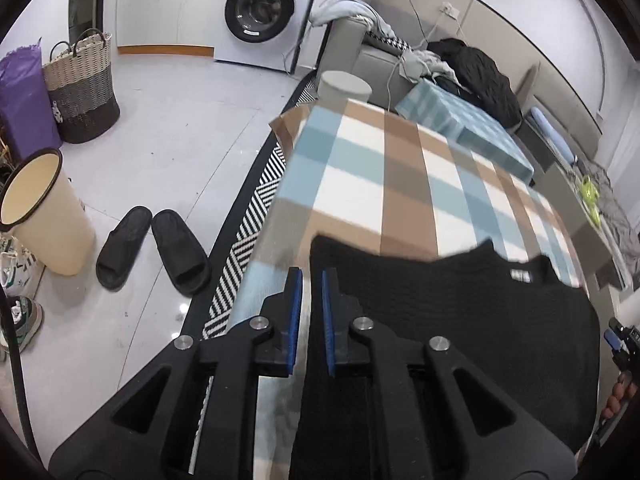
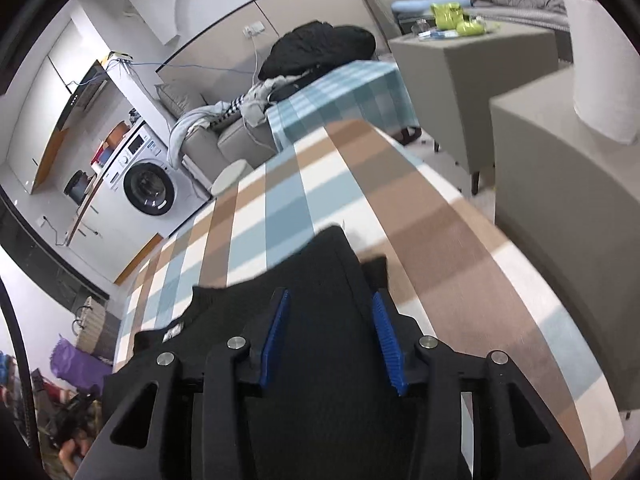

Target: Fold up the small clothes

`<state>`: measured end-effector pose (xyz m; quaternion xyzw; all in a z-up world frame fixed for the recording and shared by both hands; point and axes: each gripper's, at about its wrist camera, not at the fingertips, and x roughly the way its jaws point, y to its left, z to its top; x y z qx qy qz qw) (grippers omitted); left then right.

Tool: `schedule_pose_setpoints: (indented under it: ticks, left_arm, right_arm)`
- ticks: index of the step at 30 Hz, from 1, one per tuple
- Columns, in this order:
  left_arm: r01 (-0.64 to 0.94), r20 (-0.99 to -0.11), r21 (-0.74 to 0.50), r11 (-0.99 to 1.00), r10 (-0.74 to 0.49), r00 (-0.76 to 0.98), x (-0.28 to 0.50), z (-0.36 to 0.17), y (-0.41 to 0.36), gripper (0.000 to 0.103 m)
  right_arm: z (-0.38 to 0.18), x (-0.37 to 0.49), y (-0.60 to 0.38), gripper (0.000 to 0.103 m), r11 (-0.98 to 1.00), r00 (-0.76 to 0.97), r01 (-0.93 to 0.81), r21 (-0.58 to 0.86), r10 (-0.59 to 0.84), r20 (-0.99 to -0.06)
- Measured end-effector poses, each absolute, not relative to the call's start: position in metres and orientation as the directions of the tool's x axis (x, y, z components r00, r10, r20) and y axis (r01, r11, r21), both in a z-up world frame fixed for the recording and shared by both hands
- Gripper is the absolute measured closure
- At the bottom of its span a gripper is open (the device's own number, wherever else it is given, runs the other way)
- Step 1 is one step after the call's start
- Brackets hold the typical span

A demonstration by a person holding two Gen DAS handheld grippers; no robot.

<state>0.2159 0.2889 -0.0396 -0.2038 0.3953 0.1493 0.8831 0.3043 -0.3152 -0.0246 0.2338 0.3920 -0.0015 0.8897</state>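
1. The left gripper (image 1: pixel 309 280) has its blue-padded fingers (image 1: pixel 295 304) only a narrow gap apart, pinching nothing; bare checked cloth shows between them.
2. The black garment (image 1: pixel 460 312) lies flat on the tabletop (image 1: pixel 360 168), its left edge just under the right-hand finger of the left gripper; its collar, with a small label, points away from the fingers.
3. The right gripper (image 2: pixel 332 300) has its fingers (image 2: pixel 276 328) spread apart over the garment (image 2: pixel 320 280), and knit fabric fills the gap between them. Whether the pads touch it cannot be told.
4. A folded part of the garment runs ahead of the right fingers to a blunt end on the cloth.
5. The tabletop wears a cloth checked in blue, tan and white, and it stretches well beyond both pairs of fingers.
6. Left of the left fingers, down on the pale tiled floor (image 1: pixel 160 128): a striped rug (image 1: pixel 248 216), black slippers (image 1: pixel 156 248), a cream bin (image 1: pixel 44 212) and a woven basket (image 1: pixel 84 92).
7. Far ahead stands a washing machine (image 1: pixel 264 12).
8. Ahead and right of the left fingers is a grey sofa (image 1: pixel 376 52) heaped with clothes.
9. Right of the right fingers are grey upholstered blocks (image 2: pixel 560 200).
10. At the right edge of the left view, a hand (image 1: pixel 618 396) holds the other gripper.
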Motion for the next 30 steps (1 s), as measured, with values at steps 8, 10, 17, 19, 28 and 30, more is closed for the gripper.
schedule_pose_setpoints:
  ticks: [8,10,17,19,28,30]
  left_arm:
    - [-0.376,-0.750,-0.231,0.897,0.082,0.657,0.171,-0.038,0.248,0.039]
    - [-0.363,-0.748,-0.231,0.903,0.074,0.659,0.154,-0.037,0.235,0.036]
    - [-0.320,-0.748,-0.196,0.927,0.069,0.660,0.092,-0.037,0.190,0.032]
    - [-0.302,-0.747,-0.173,0.938,0.075,0.661,0.074,-0.037,0.178,0.032]
    - [-0.296,-0.756,-0.185,0.937,0.058,0.652,0.029,-0.045,0.159,0.031]
    - [-0.296,-0.756,-0.190,0.936,0.053,0.652,0.023,-0.047,0.155,0.031]
  right_arm:
    - [-0.033,0.258,-0.317,0.047,0.897,0.627,0.128,0.422,0.257,-0.735]
    - [-0.036,0.248,-0.316,0.046,0.897,0.612,0.114,0.426,0.275,-0.742]
    - [-0.044,0.194,-0.319,0.040,0.909,0.600,0.042,0.415,0.309,-0.738]
    - [-0.048,0.177,-0.320,0.040,0.912,0.600,0.032,0.408,0.309,-0.738]
    - [-0.063,0.140,-0.326,0.040,0.912,0.602,-0.006,0.409,0.330,-0.727]
    - [-0.063,0.139,-0.325,0.040,0.917,0.606,-0.027,0.399,0.332,-0.723]
